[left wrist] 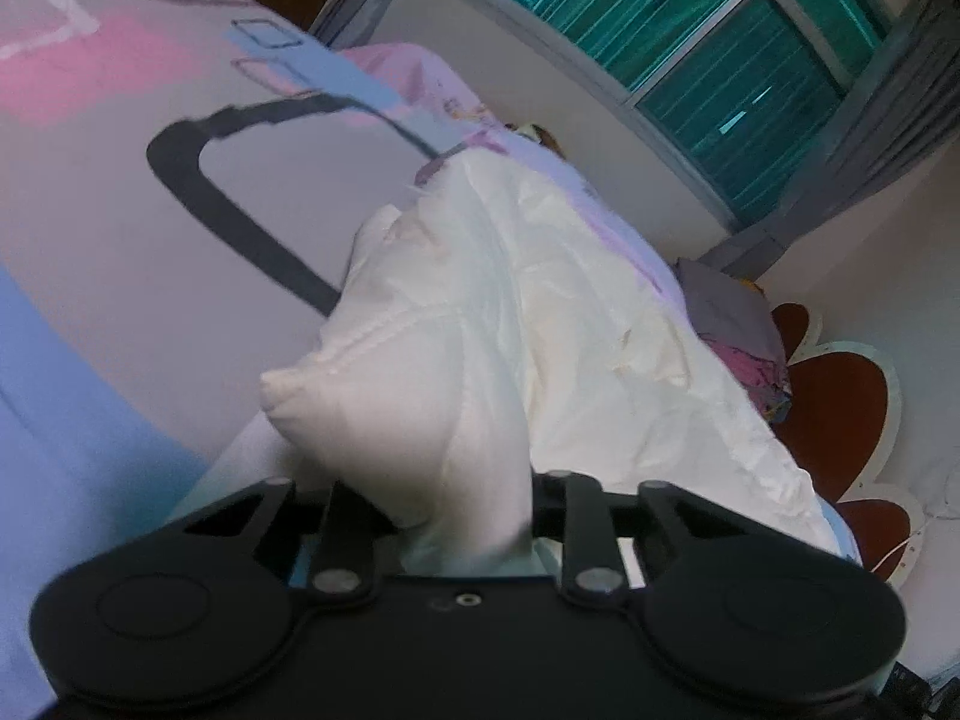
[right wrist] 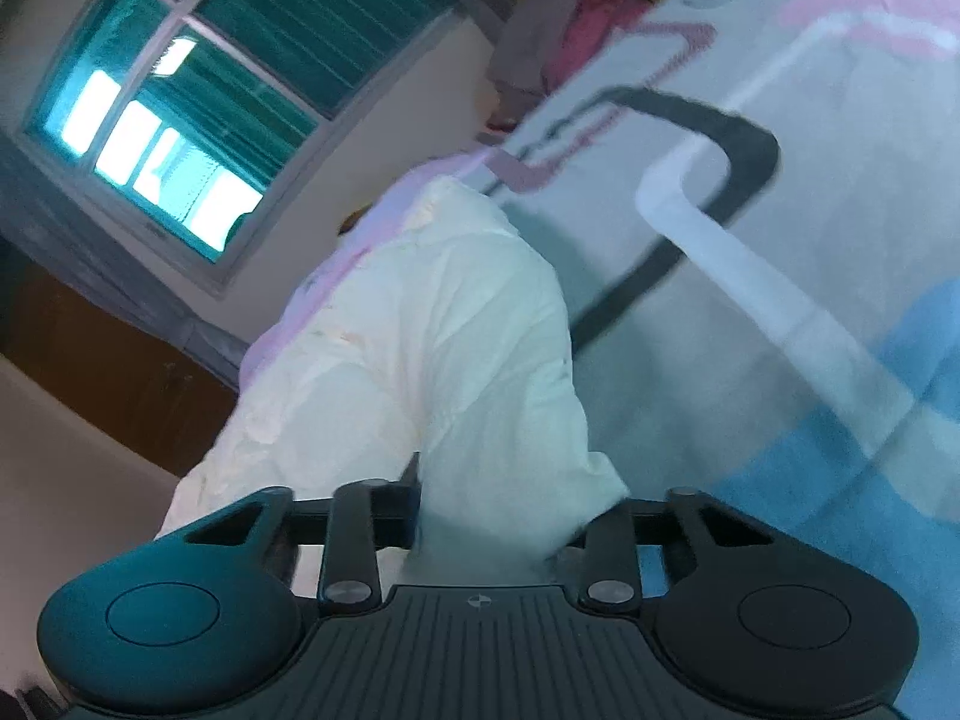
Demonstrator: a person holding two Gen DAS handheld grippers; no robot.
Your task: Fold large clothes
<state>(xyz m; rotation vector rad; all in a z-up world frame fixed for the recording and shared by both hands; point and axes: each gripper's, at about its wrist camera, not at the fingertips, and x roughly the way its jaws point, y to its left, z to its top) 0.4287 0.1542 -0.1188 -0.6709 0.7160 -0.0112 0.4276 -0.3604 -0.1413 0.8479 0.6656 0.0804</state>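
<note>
A large white garment (left wrist: 510, 312) lies bunched on a bed with a pastel patterned sheet (left wrist: 108, 192). My left gripper (left wrist: 462, 516) is shut on a bunched corner of the garment; the cloth covers the fingertips. In the right wrist view the same white garment (right wrist: 420, 324) stretches away from my right gripper (right wrist: 498, 528), which is shut on another bunch of it. The fingertips of both grippers are hidden by cloth. Both views are tilted.
The bed sheet (right wrist: 750, 300) has pink, blue and black shapes. A window with green blinds (left wrist: 690, 42) is in the wall behind the bed. A grey and pink pile of clothes (left wrist: 738, 324) lies at the bed's far end, near a red flower-shaped headboard (left wrist: 840, 408).
</note>
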